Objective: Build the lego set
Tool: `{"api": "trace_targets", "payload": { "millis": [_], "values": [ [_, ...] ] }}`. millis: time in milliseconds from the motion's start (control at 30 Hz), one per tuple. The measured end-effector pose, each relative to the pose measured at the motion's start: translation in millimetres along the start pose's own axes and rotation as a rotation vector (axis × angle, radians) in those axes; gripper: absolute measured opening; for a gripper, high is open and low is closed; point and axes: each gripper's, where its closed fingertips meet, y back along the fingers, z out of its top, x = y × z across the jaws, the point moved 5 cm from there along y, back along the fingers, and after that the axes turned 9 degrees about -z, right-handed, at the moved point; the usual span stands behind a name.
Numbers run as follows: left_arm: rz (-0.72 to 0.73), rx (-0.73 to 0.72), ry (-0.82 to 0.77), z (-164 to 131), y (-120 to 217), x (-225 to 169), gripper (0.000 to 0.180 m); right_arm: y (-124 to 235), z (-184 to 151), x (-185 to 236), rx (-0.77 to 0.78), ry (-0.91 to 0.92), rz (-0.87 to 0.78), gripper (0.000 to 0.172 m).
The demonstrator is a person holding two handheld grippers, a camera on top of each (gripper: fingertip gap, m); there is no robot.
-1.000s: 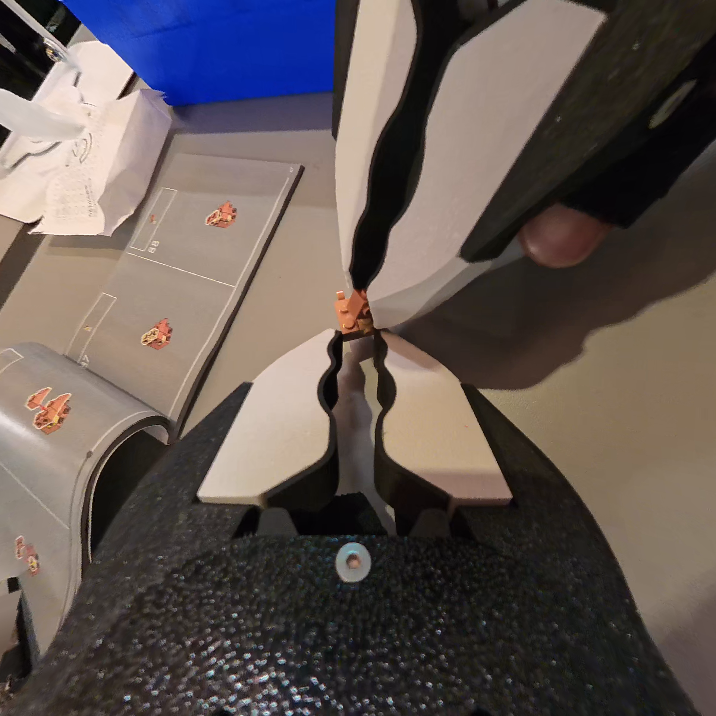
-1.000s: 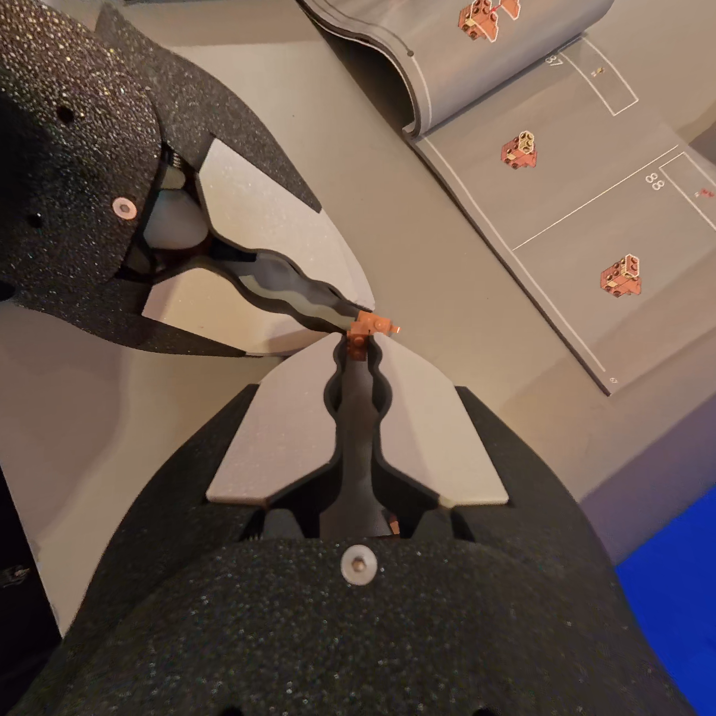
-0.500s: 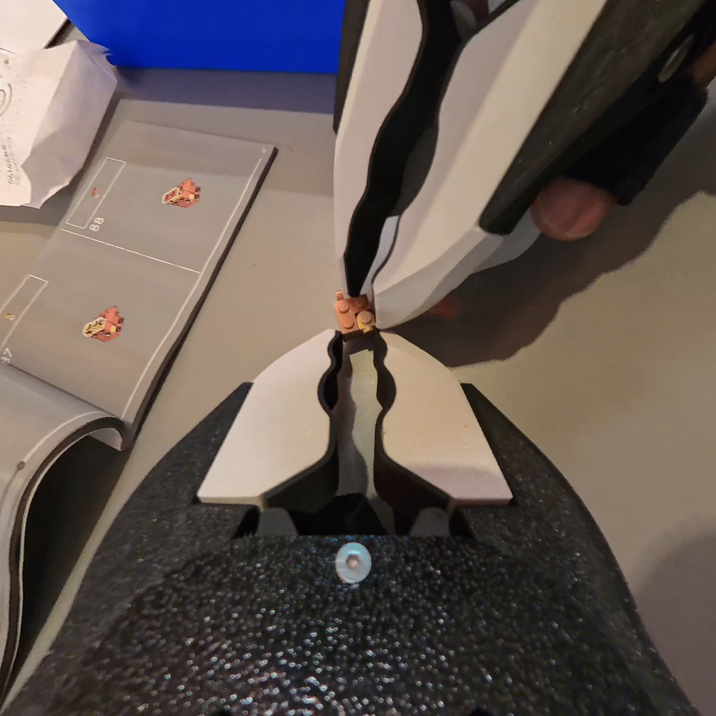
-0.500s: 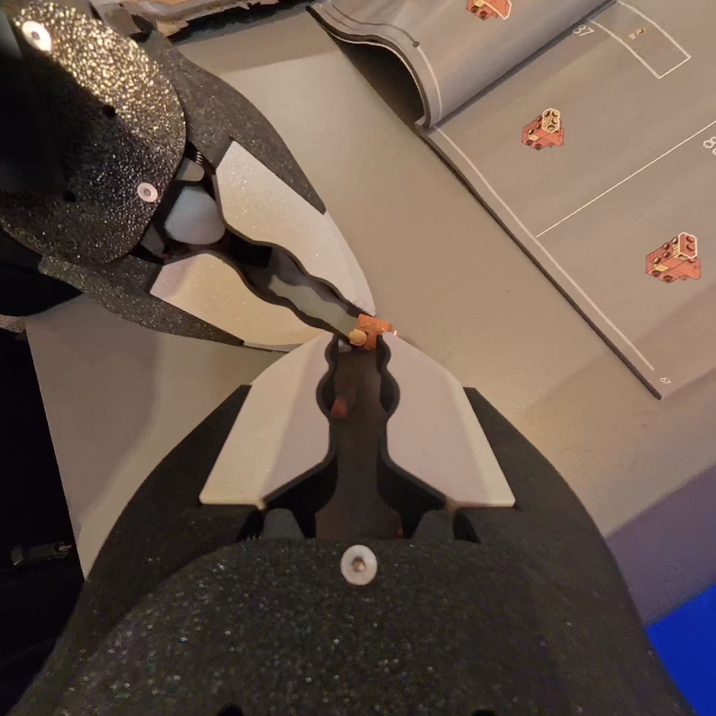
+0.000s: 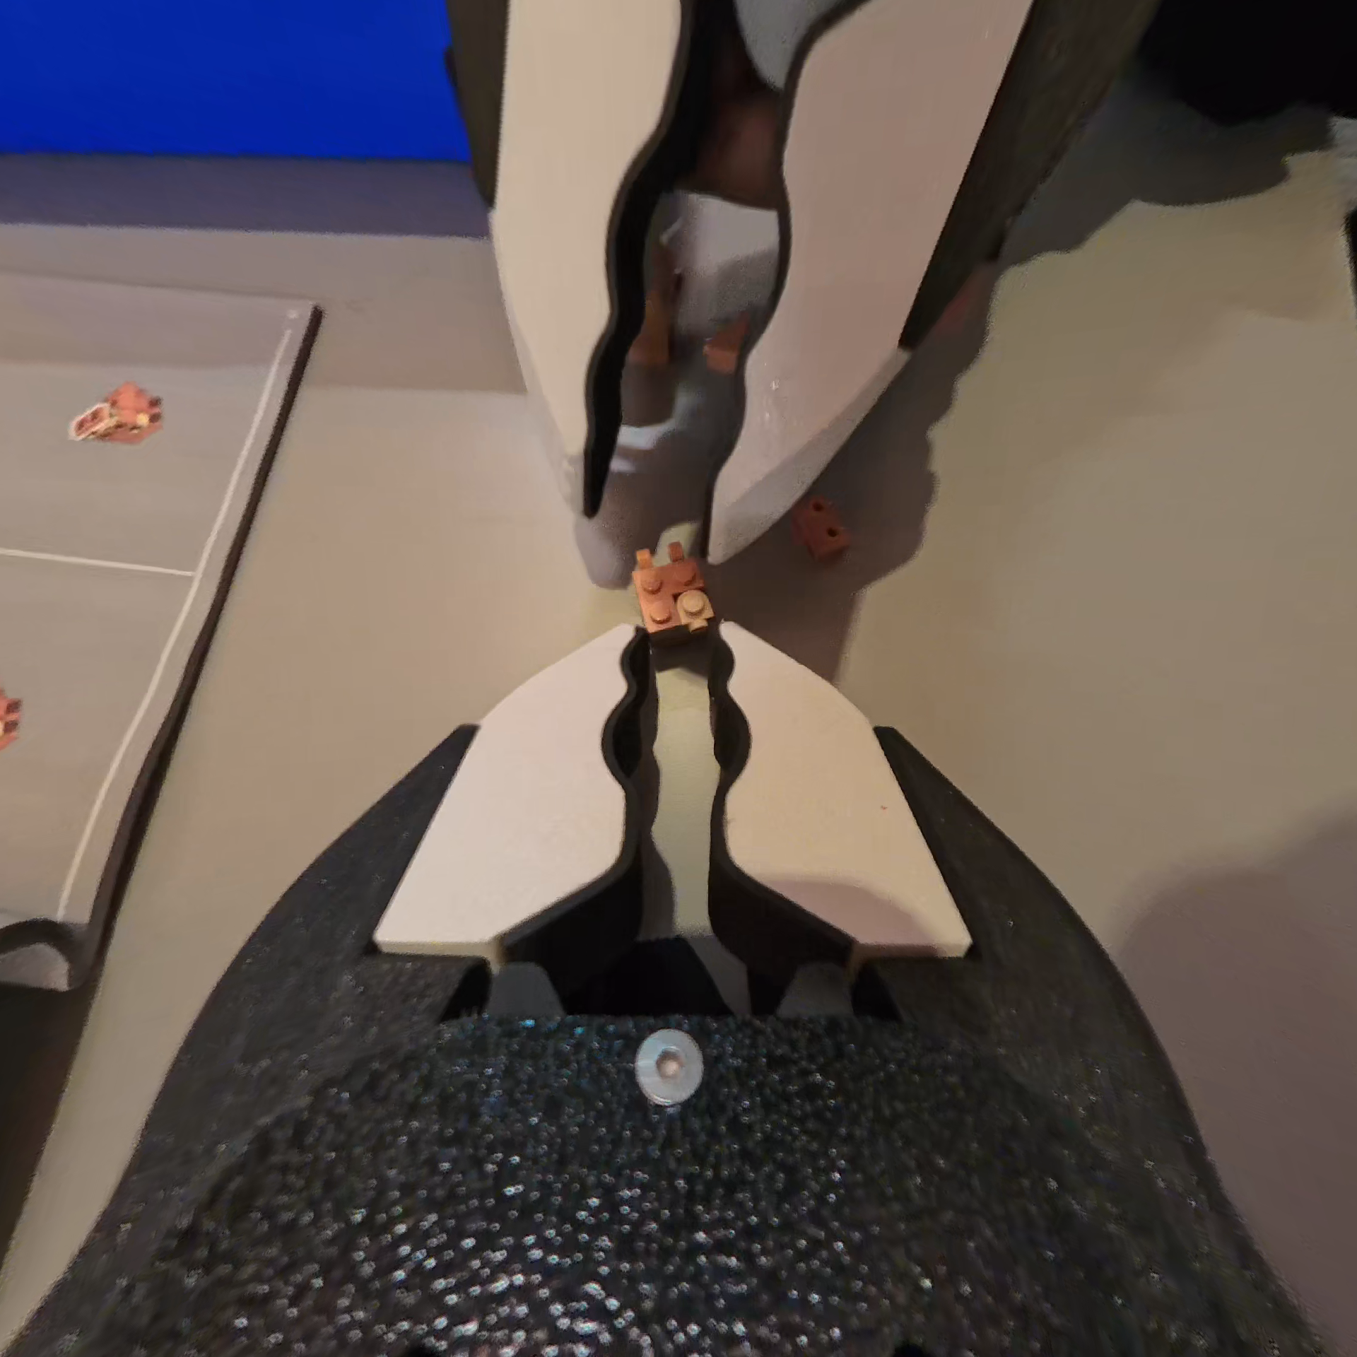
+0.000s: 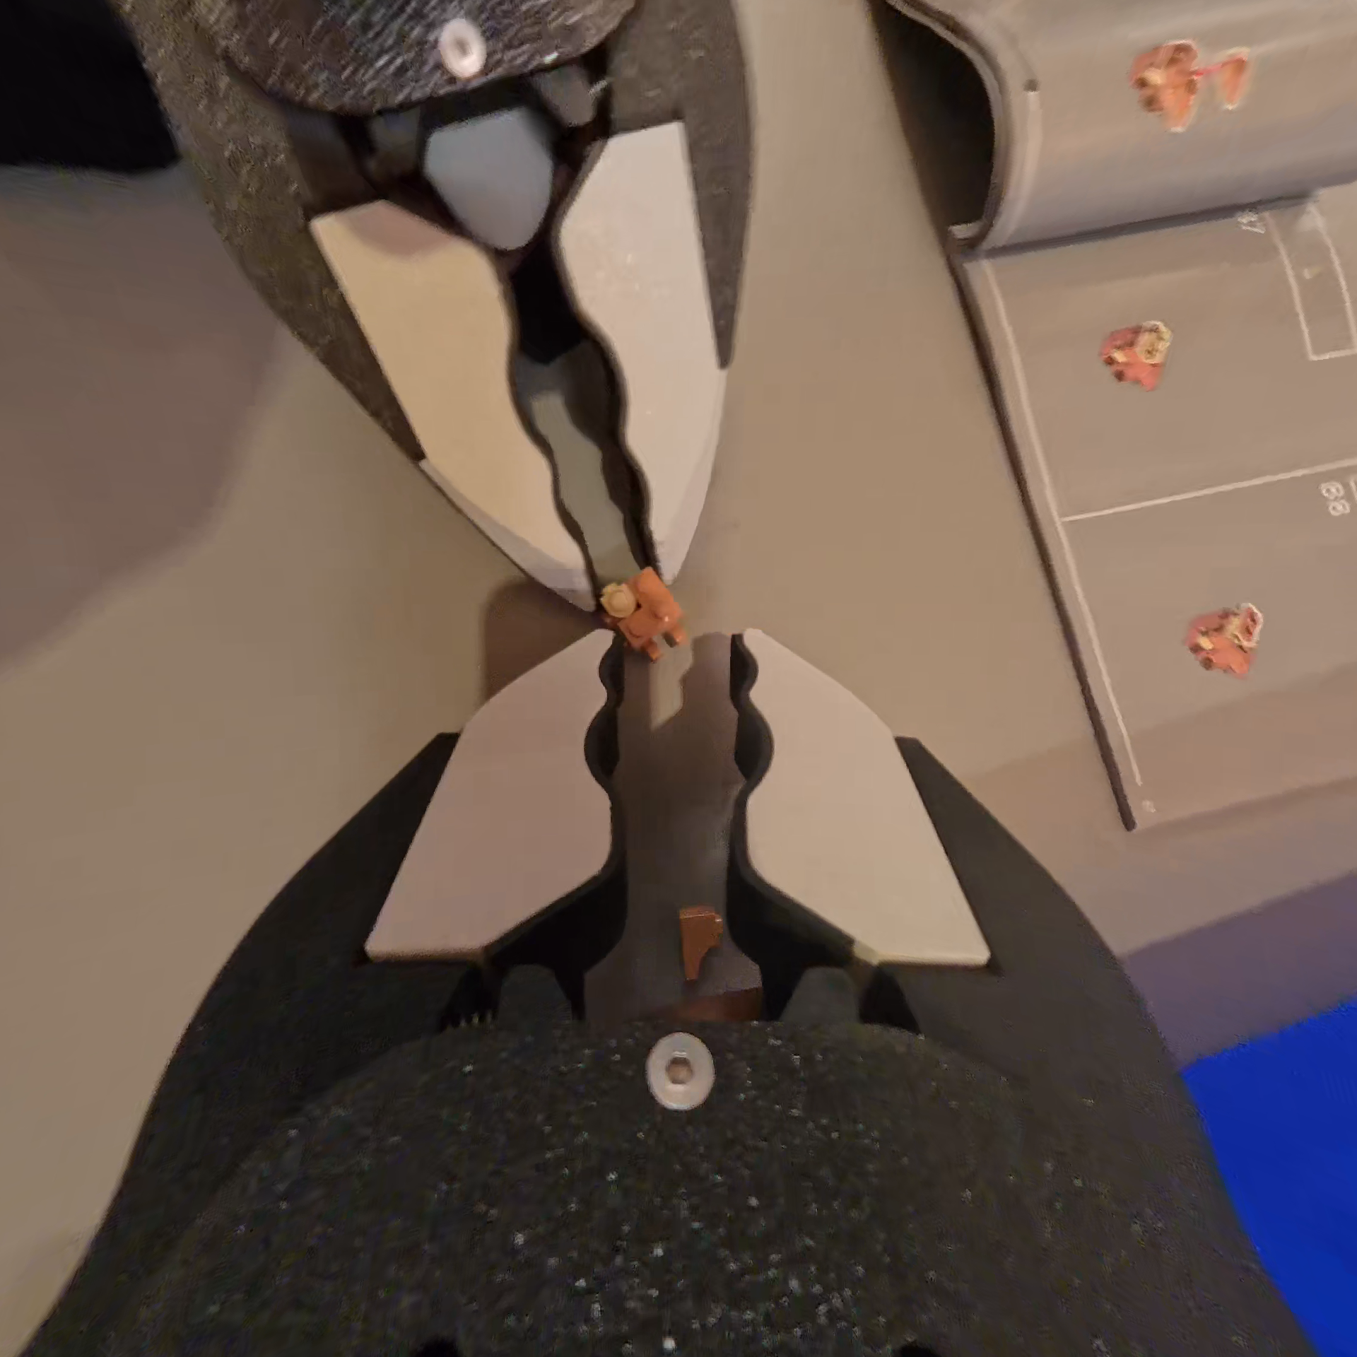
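Brick cluster (image 5: 673, 602) clamped in left tongs (image 5: 677, 630); right tongs (image 6: 675, 639) apart; booklet (image 6: 1175, 455) beside.

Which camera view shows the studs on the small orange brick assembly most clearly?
The left wrist view: the small orange brick assembly faces the camera, studs and tan round piece distinct. The right wrist view shows it smaller and blurrier, at the far gripper's tips.

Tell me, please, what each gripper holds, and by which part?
Left gripper pinches the small orange brick assembly by its near end; right gripper is open, holding nothing.
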Motion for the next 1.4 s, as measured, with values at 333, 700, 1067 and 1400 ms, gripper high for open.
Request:
{"api": "trace_targets", "payload": {
  "millis": [333,700,1067,1400],
  "values": [
    [-0.105,-0.024,-0.055,3,5,-11,0.015,-2,0,20,-0.039,0.151,0.056,0.019],
    [-0.078,-0.315,0.032,18,30,5,0.023,23,18,-4,-0.247,-0.146,0.130,0.019],
    [-0.137,-0.484,0.044,29,39,3,0.019,32,25,-9,-0.313,-0.236,0.171,0.019],
    [-0.148,-0.523,0.046,33,39,1,0.019,34,28,-7,-0.332,-0.244,0.182,0.019]
  ]
}}
